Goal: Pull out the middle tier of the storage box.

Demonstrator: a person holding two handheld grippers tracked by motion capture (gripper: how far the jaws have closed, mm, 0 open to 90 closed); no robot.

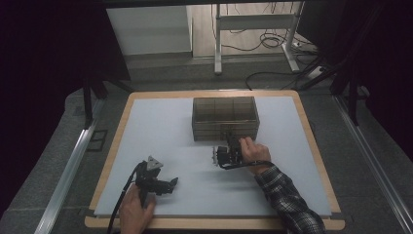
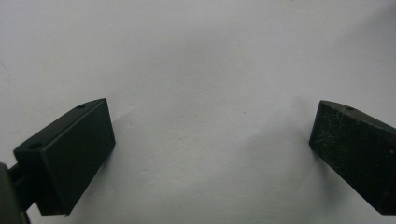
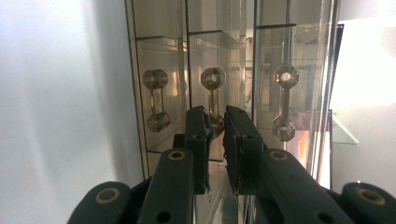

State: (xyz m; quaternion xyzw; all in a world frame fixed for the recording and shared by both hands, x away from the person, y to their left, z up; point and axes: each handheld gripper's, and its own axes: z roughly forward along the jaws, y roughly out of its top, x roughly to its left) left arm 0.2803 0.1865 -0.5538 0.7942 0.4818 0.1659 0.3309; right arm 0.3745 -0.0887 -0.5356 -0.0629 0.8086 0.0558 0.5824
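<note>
A smoked clear drawer box stands at the back middle of the white board. My right gripper is at the box's front face. In the right gripper view three dumbbell-shaped handles show on the box front. The right gripper is shut on the middle handle, its two pads pinching the handle's near end. My left gripper lies on the board near the front left, away from the box. The left gripper is open wide, with bare white board between its fingers.
A hand in a plaid sleeve holds the right gripper; another hand holds the left. The board lies on a wooden tabletop. Desk legs and cables lie on the floor beyond.
</note>
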